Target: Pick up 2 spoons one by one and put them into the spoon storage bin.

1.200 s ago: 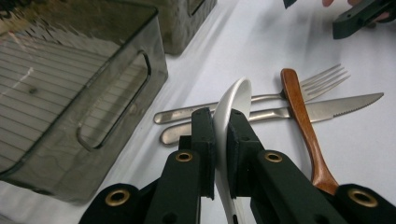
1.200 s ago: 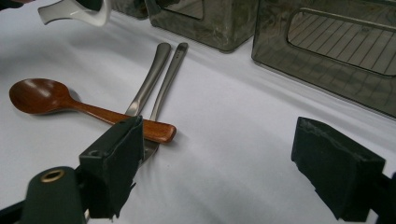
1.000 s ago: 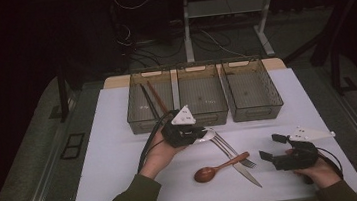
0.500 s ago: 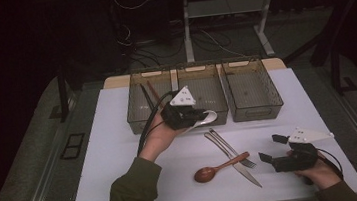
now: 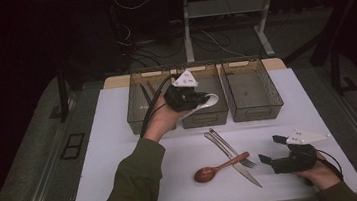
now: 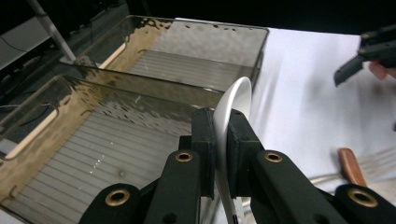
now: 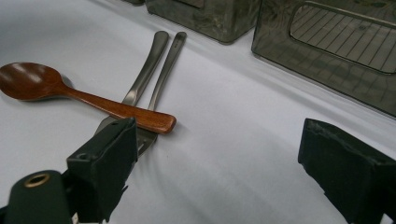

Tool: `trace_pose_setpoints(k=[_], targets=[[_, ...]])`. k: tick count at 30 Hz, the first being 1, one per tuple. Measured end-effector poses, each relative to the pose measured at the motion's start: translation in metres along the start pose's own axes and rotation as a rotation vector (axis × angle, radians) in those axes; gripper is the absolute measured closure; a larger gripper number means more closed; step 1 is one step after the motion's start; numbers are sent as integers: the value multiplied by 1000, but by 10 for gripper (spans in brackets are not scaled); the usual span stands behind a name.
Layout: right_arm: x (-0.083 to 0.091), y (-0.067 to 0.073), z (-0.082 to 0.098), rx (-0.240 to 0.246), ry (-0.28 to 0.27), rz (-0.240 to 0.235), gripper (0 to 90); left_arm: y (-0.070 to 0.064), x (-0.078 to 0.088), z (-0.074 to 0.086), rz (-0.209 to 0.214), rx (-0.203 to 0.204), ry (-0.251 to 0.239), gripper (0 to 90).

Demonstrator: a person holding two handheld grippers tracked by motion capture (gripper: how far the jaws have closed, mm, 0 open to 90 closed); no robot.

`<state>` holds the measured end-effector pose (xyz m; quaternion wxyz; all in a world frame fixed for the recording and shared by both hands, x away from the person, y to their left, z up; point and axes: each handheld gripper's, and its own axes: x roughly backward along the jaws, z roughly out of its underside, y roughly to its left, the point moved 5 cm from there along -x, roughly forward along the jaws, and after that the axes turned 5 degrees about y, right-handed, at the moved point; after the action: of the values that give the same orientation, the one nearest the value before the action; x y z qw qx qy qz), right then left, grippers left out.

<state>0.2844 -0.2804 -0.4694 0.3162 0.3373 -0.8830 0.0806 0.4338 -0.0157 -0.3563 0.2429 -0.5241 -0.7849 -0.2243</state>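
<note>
My left gripper (image 5: 196,100) is shut on a white spoon (image 5: 208,101) and holds it in the air over the middle bin (image 5: 203,119). In the left gripper view the pads (image 6: 205,140) clamp the spoon's handle (image 6: 236,100), with the bowl pointing away above the bin's ribbed floor (image 6: 70,154). My right gripper (image 5: 270,149) rests at the table's front right. Its jaws have just been opening and nothing is between them (image 7: 219,140). Just ahead of it lie a wooden spoon (image 7: 56,88), a fork (image 5: 232,151) and a knife (image 5: 239,167), crossed together.
Three smoky clear bins stand in a row at the back of the white table (image 5: 121,151). The left bin (image 5: 141,119) holds thin dark sticks. The right bin (image 5: 258,113) looks bare inside. Table legs and cables lie beyond.
My left hand has lifted the white spoon and carried it away from the table's middle to above the middle bin. The right hand has kept its place.
</note>
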Motion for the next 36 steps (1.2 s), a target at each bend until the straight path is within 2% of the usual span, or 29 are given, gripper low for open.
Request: trace_pose_setpoints(k=[2, 4, 7, 8, 9, 11, 17, 24, 27, 30, 36], targets=[[0, 0, 0, -3, -1, 1, 116, 4, -5, -3, -9, -14, 14, 825], [1, 0, 0, -4, -5, 0, 116, 6, -10, -6, -14, -7, 11, 825], [1, 0, 0, -8, -2, -1, 116, 10, -17, -8, -24, -18, 28, 824], [1, 0, 0, -8, -2, -1, 116, 11, -21, -8, -28, -9, 21, 824], [1, 0, 1, -10, -2, 0, 116, 14, -23, -8, -34, -30, 35, 824], [2, 0, 0, -12, -4, -2, 116, 15, -30, -7, -32, -5, 31, 824], [1, 0, 1, -16, 0, -5, 116, 23, -47, 1, -42, 0, 59, 824], [2, 0, 1, -13, -6, -4, 117, 25, -64, 11, -56, 34, 108, 822], [2, 0, 1, -10, -8, -3, 116, 26, -67, 13, -62, 37, 122, 813], [2, 0, 1, -9, -7, -3, 117, 27, -66, 13, -56, 52, 112, 749], [2, 0, 1, -12, -6, -4, 117, 24, -61, 9, -33, 83, 70, 679]])
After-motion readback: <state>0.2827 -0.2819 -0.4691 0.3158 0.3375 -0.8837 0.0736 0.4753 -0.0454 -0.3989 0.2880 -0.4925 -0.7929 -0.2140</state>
